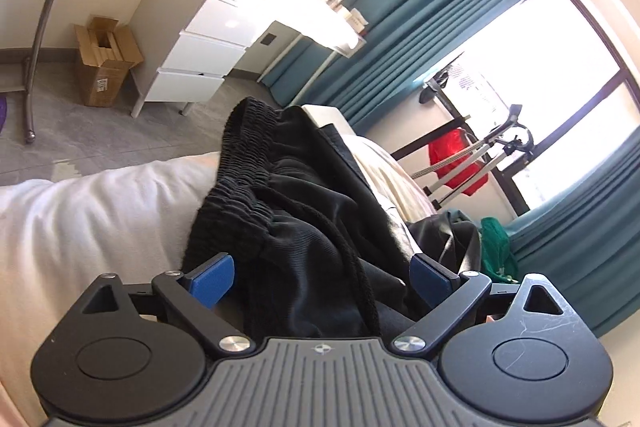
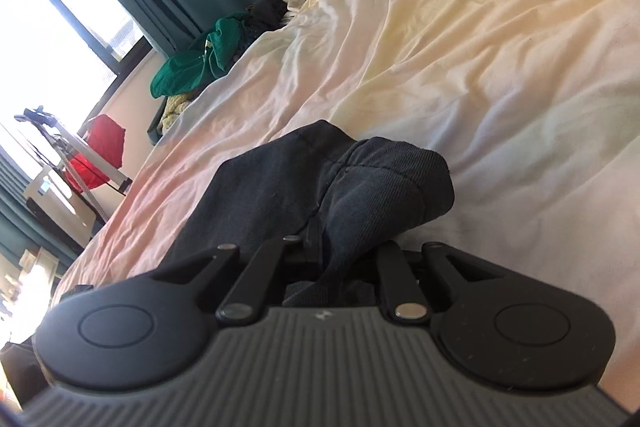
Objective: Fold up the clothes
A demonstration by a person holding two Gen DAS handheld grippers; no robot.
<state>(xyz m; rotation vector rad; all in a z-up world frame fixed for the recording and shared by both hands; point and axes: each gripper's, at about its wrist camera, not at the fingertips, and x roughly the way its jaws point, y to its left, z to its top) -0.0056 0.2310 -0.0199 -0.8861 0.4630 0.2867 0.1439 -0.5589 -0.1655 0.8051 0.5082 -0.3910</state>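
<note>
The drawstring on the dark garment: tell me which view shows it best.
The left wrist view. There the drawstring runs down the dark garment below its gathered waistband. The right wrist view shows only a fold of dark cloth, no cord.

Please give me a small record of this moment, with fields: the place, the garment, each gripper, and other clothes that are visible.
place: a bed with a pale pastel duvet
garment: black shorts with elastic waistband and drawstring, crumpled on the bed
left gripper: open, blue pads on both sides of the shorts, not pressing
right gripper: shut on a fold of dark fabric, seemingly the shorts
other clothes: green garment beside the bed; red garment on a rack near the window
fold progress: not yet folded
</note>
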